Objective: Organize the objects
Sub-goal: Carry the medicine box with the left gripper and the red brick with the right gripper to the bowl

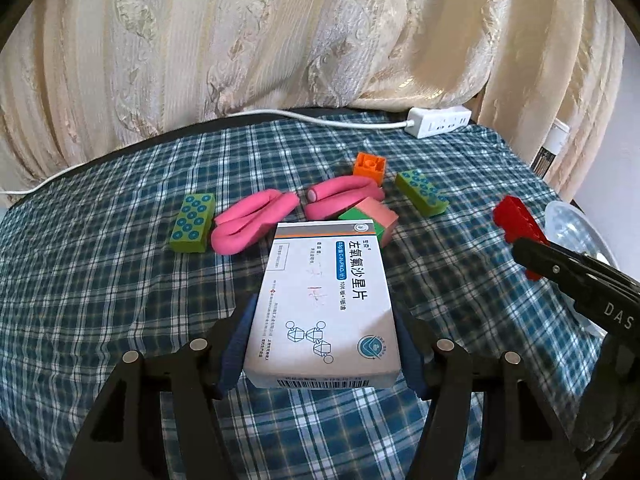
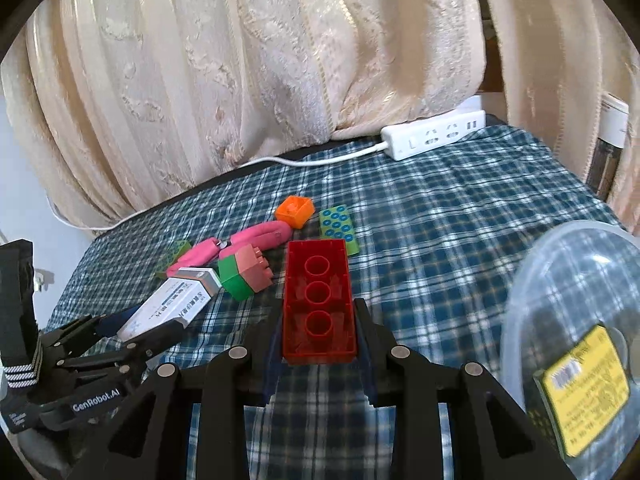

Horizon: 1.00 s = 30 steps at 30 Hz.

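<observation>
Gripping a white medicine box [image 1: 324, 304] in the left tongs [image 1: 324, 344], lifted off the plaid cloth [image 1: 120, 280]. Clamping a red brick [image 2: 318, 300] narrowly in the right tongs [image 2: 320, 344], near a clear container [image 2: 576, 320].

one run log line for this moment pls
left tongs: shut on medicine box | right tongs: shut on red brick | clear tub: right, holds yellow packet

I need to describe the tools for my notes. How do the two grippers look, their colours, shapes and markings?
Both grippers are black, with angular linkage arms, round silver pivot pins and dark blue finger pads. The left gripper shows "GenRobot.AI" in white and a black strap with white stripes in the right wrist view. The right gripper shows white letters "DAS" on its side.
</observation>
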Each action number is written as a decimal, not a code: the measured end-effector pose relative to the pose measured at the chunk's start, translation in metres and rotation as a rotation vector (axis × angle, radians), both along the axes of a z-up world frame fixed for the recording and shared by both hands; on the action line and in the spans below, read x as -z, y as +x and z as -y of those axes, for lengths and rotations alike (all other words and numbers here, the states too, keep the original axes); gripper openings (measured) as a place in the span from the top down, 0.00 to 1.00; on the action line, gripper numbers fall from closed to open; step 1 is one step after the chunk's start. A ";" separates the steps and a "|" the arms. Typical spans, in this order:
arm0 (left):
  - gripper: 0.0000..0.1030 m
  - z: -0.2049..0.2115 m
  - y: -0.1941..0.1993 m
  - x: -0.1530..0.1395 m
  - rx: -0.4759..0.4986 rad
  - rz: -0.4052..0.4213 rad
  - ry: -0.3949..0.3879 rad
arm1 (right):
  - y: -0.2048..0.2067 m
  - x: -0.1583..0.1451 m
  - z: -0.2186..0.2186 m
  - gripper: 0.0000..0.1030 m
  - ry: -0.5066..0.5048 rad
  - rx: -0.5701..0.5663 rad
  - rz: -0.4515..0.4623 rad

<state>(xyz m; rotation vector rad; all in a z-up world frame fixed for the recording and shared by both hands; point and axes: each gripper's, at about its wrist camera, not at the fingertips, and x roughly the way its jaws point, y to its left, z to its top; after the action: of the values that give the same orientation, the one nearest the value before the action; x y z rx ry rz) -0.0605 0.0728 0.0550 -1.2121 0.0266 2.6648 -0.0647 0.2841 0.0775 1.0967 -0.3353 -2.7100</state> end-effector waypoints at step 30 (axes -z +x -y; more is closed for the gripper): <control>0.37 -0.095 0.037 -0.025 0.184 -0.078 -0.034 | 0.079 0.000 -0.131 0.67 -0.014 0.316 -0.033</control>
<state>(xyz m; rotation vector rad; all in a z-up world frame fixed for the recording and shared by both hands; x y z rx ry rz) -0.0238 0.1679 0.0797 -1.0594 0.1871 2.5581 0.0147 0.4147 0.0780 1.0737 -0.5651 -2.9881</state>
